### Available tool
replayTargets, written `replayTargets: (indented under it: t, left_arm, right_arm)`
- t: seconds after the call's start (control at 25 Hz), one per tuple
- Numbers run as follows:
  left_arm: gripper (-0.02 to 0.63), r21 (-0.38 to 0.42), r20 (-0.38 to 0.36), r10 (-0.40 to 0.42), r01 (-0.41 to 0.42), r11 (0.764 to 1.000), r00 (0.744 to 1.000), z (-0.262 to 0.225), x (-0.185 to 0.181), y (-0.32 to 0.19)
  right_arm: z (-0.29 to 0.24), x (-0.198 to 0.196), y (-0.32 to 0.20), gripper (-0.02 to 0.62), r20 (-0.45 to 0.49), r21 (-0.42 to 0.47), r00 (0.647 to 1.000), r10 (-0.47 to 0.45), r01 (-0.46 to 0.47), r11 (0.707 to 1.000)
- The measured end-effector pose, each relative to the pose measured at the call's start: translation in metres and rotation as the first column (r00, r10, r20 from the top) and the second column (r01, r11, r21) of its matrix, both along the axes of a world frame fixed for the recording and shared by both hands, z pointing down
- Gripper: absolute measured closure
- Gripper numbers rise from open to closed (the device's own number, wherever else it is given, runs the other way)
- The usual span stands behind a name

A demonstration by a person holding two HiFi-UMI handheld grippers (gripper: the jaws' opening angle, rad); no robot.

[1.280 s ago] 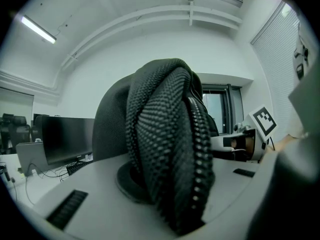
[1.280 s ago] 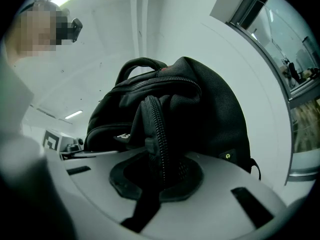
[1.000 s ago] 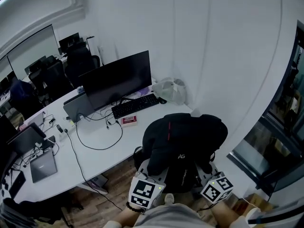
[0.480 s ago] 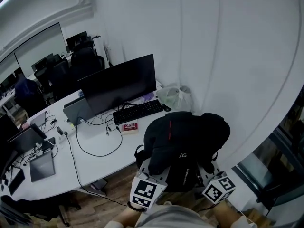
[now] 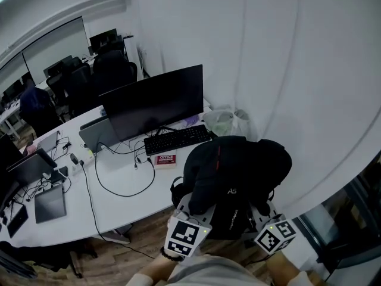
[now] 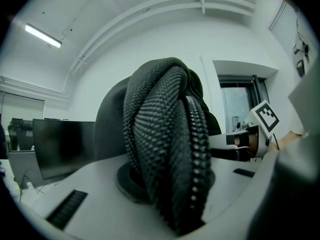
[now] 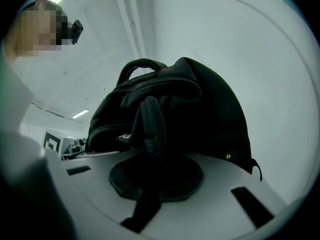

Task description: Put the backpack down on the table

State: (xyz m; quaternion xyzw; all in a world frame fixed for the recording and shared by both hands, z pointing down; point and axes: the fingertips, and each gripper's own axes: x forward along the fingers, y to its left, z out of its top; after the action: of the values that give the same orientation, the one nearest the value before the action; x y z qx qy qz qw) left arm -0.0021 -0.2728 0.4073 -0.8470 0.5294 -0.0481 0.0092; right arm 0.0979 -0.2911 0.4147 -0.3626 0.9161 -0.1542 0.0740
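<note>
**Item 1. Table** [image 5: 119, 201]. A long white desk that runs from 9 o'clock toward the middle of the head view. We judge its right end to be the landing place.

**Item 2. Backpack** [image 5: 235, 171]. Black, rounded and full-looking. It is carried off the surface at 5 o'clock in the head view, just off the table's right end and over the wooden floor [image 5: 149, 231]. It is not yet set down. We judge it soft-sided and moderately heavy, so it is likely to sag and swing from its straps and slump once it lands. It is not fragile, but its base should land first. The top handle [image 7: 137, 66] is another place to take hold.

**Item 3. Monitor** [image 5: 155, 100]. At 11 o'clock from the backpack, upright on the table.

**Item 4. Keyboard** [image 5: 177, 139]. At 10 o'clock from the backpack, near the bare patch of table.

**Item 5. Plastic bag** [image 5: 229, 121]. At 12 o'clock, just beyond the backpack.

**Item 6. Red box** [image 5: 166, 158]. At 9 o'clock, flat on the table.

**Item 7. Left gripper** [image 6: 165, 184]. Clamped on the padded mesh strap [image 6: 165, 129], which bunches thickly between its jaws.

**Item 8. Right gripper** [image 7: 155, 176]. Closed on the dark strap [image 7: 152, 119], pinched flat against the pad.
</note>
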Motion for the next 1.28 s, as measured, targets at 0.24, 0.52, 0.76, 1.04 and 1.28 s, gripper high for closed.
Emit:
replayTargets:
  t: [0.24,0.52,0.76,1.04,1.28]
  left_arm:
    - [0.543,-0.002,-0.012,0.009,-0.009,1.0,1.0,0.003,-0.029,-0.053]
    - [0.543,0.006,-0.026,0.041,-0.041,0.999,0.999,0.002,-0.072,-0.131]
    - [0.543,0.032,-0.028,0.059,-0.058,0.998,0.998,0.001,-0.1,-0.189]
    - [0.543,0.035,-0.053,0.069,-0.068,0.997,0.996,-0.001,-0.114,-0.245]
    - [0.543,0.014,-0.082,0.05,-0.049,0.999,0.995,0.012,-0.118,-0.303]
  right_arm:
    - [0.004,-0.029,-0.05,0.566,-0.013,-0.012,1.0,0.021,-0.021,1.0]
    - [-0.001,-0.072,-0.126,0.566,-0.023,0.009,0.998,0.059,-0.059,0.998]
    - [0.001,-0.099,-0.181,0.566,-0.029,0.024,0.996,0.088,-0.087,0.996]
    - [-0.004,-0.112,-0.237,0.566,-0.064,0.036,0.992,0.107,-0.105,0.994]
    - [0.007,-0.115,-0.294,0.566,-0.082,0.026,0.991,0.109,-0.107,0.994]
